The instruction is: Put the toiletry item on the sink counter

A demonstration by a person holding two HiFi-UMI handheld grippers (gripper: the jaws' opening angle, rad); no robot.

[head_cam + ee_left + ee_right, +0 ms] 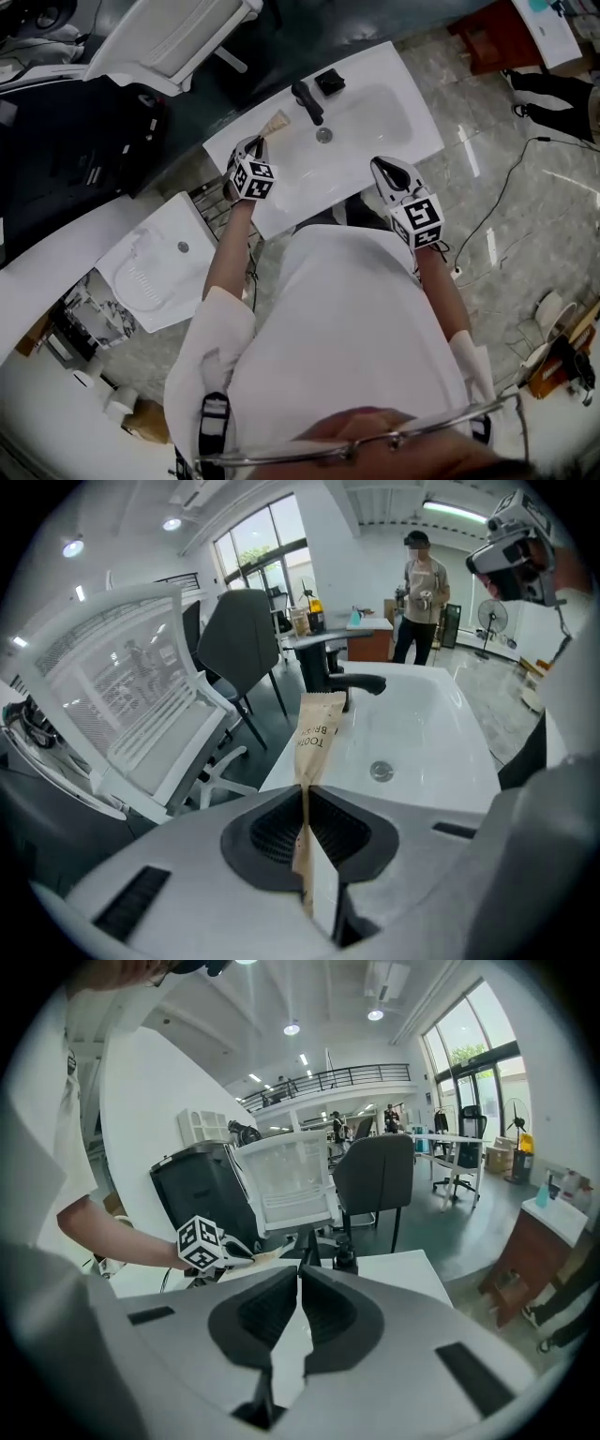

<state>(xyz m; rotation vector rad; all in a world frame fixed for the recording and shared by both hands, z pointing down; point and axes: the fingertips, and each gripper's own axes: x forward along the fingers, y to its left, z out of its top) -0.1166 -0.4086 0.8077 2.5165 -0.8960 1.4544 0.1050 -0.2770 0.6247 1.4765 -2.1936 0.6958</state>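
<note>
A flat brown paper toothbrush packet point(317, 738) stands clamped edge-on in my left gripper point(304, 789), which is shut on it. In the head view the packet point(275, 123) pokes out over the left side of the white sink counter point(389, 70), left of the black faucet point(307, 101). My left gripper point(247, 149) hovers just above the counter's left part. My right gripper point(387, 172) is over the counter's front edge at the right, shut with nothing between its jaws point(299, 1283). The right gripper view also shows the left gripper point(246, 1259) and the packet's tip.
The basin has a round drain point(323, 135) and a small black item point(329, 82) behind the faucet. A white toilet point(155, 262) sits lower left. A white mesh office chair point(173, 37) stands behind the counter. A person point(422, 597) stands far back. Cables point(511, 178) run across the floor on the right.
</note>
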